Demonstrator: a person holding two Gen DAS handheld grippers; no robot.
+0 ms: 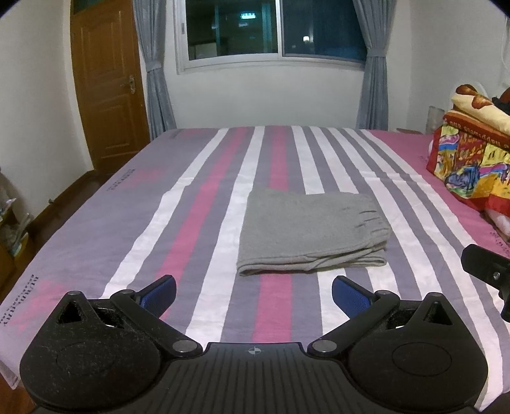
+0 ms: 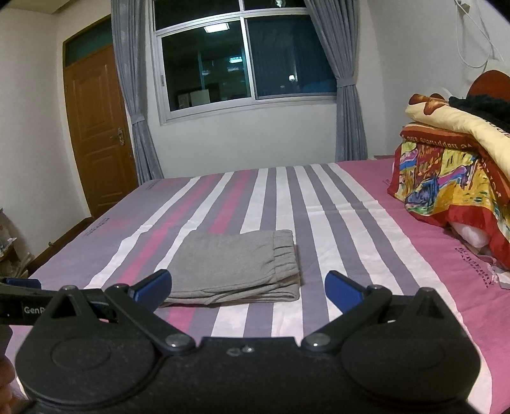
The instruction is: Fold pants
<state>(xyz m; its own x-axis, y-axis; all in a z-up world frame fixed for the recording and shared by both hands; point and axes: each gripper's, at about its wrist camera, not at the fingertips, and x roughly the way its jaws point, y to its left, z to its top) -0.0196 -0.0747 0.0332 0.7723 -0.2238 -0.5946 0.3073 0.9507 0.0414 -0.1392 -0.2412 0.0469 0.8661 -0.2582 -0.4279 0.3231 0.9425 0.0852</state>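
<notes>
Grey pants (image 1: 310, 231) lie folded into a compact rectangle on the striped bed sheet (image 1: 197, 203), with the gathered waistband on the right side. In the right wrist view the same grey pants (image 2: 236, 266) sit just beyond my fingers. My left gripper (image 1: 254, 294) is open above the sheet, short of the bundle's near edge, holding nothing. My right gripper (image 2: 248, 288) is open too, its left blue pad (image 2: 153, 288) overlapping the bundle's near left corner in the image. Part of the right gripper's body (image 1: 487, 267) shows at the left wrist view's right edge.
A pile of colourful blankets (image 2: 452, 178) sits on the bed's right side. A wooden door (image 1: 105, 92) stands at the back left, and a curtained window (image 1: 271, 30) fills the far wall. The bed's left edge drops to the floor with clutter (image 1: 12, 229).
</notes>
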